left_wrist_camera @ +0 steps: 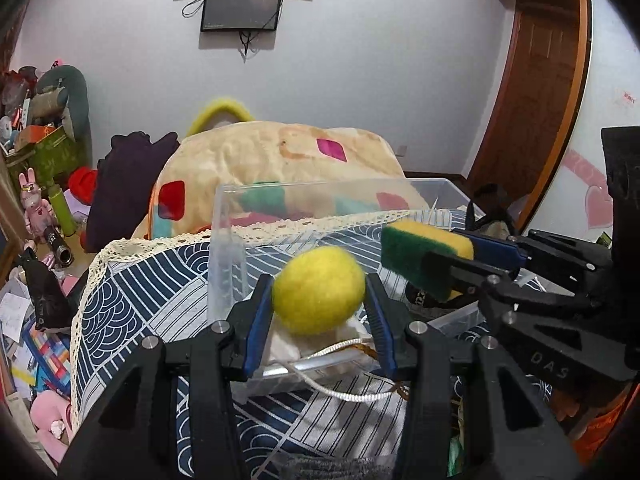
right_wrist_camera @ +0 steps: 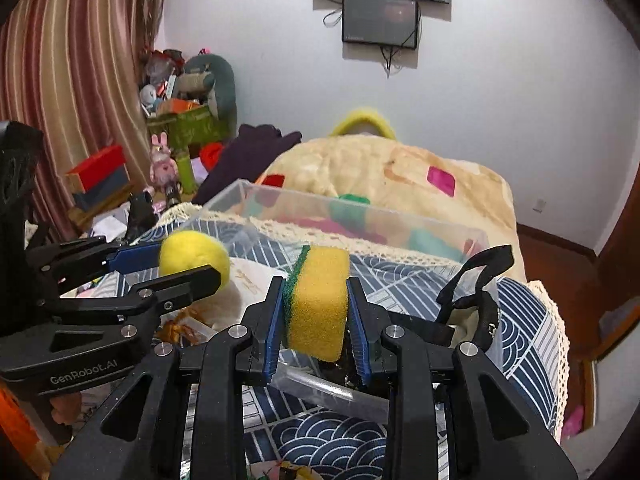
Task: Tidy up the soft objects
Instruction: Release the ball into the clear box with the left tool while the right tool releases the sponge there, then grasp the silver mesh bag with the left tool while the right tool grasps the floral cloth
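Note:
My left gripper [left_wrist_camera: 320,300] is shut on a yellow felt ball [left_wrist_camera: 318,291] and holds it above the near edge of a clear plastic bin [left_wrist_camera: 228,240]. My right gripper [right_wrist_camera: 314,304] is shut on a yellow sponge with a green scouring side [right_wrist_camera: 318,300], also above the bin [right_wrist_camera: 400,216]. In the left wrist view the sponge [left_wrist_camera: 424,250] and right gripper [left_wrist_camera: 444,268] show at the right. In the right wrist view the ball [right_wrist_camera: 192,254] and left gripper [right_wrist_camera: 188,264] show at the left. A white drawstring pouch [left_wrist_camera: 320,342] and a black strap [right_wrist_camera: 476,280] lie in the bin.
The bin sits on a blue wave-patterned cloth with lace trim [left_wrist_camera: 140,280]. Behind it lies a cream quilt with coloured patches [left_wrist_camera: 280,156]. Toys and boxes clutter the left [left_wrist_camera: 40,200]. A wooden door [left_wrist_camera: 532,80] is at the right. A screen [left_wrist_camera: 242,6] hangs on the wall.

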`<state>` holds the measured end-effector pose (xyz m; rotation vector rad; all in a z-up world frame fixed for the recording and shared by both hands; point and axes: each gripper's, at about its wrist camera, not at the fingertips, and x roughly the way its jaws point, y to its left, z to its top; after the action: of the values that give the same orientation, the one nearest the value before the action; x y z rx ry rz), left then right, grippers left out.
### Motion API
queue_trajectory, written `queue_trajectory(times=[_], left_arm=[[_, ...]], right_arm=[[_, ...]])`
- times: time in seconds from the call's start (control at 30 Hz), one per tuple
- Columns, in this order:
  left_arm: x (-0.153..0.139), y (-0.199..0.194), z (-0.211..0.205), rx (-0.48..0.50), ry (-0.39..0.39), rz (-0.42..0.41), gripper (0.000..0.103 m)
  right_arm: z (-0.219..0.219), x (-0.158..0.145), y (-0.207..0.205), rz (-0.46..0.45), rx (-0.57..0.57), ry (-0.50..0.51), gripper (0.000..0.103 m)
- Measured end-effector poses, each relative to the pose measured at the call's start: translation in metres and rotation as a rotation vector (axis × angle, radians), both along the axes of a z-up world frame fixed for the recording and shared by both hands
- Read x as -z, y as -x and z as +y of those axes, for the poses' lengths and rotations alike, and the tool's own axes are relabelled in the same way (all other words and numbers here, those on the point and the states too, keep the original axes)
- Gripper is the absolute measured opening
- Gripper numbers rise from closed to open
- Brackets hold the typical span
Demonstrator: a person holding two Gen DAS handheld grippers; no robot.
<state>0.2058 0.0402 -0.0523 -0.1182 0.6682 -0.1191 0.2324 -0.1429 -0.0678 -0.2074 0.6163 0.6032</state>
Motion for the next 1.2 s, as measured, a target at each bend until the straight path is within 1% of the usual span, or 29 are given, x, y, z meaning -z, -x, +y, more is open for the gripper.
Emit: queue_trajectory(times=[0.17,0.3,0.43,0.5,0.63,0.7,0.77,0.9,0.93,1.03,1.1,1.2], left_arm=[[0.004,-0.008,0.001,-0.007,0.014,0.017,0.045],[0.010,-0.012,-0.001,-0.005,0.004,0.046,0.046],[0.011,-0.011,0.000,-0.006,-0.001,0.047,0.053],[0.009,-0.008,0.000,-0.003,0.005,0.044,0.059],[0.001,0.001,-0.002,-0.004,-0.015,0.017,0.061],[-0.006,0.008,-0.004,-0.005,-0.030,-0.002,0.063],[-0.012,0.014,-0.003,-0.007,-0.031,-0.019,0.067],[-0.029,0.032,0.000,-0.014,-0.027,-0.070,0.073],[-0.033,0.036,0.000,-0.016,-0.029,-0.083,0.074],[-0.044,0.050,0.003,-0.024,-0.032,-0.123,0.083],[-0.050,0.061,0.004,-0.034,-0.035,-0.144,0.094],[-0.053,0.076,0.007,-0.050,-0.039,-0.165,0.098]], right_arm=[[0.005,0.006,-0.008,0.034,-0.009,0.025,0.027],[0.004,0.013,-0.011,0.064,-0.007,0.035,0.028],[0.001,0.012,-0.010,0.066,-0.007,0.036,0.029],[-0.001,0.009,-0.008,0.059,-0.006,0.038,0.030],[-0.005,0.003,-0.004,0.029,-0.002,0.040,0.032],[-0.007,-0.002,-0.003,0.012,0.000,0.032,0.035],[-0.010,-0.008,0.002,-0.016,0.006,0.021,0.045],[-0.020,-0.024,0.015,-0.077,0.019,-0.004,0.050],[-0.021,-0.026,0.016,-0.085,0.021,-0.012,0.053],[-0.030,-0.037,0.027,-0.124,0.032,-0.042,0.061],[-0.035,-0.042,0.035,-0.145,0.035,-0.060,0.063],[-0.042,-0.045,0.047,-0.169,0.040,-0.074,0.067]])
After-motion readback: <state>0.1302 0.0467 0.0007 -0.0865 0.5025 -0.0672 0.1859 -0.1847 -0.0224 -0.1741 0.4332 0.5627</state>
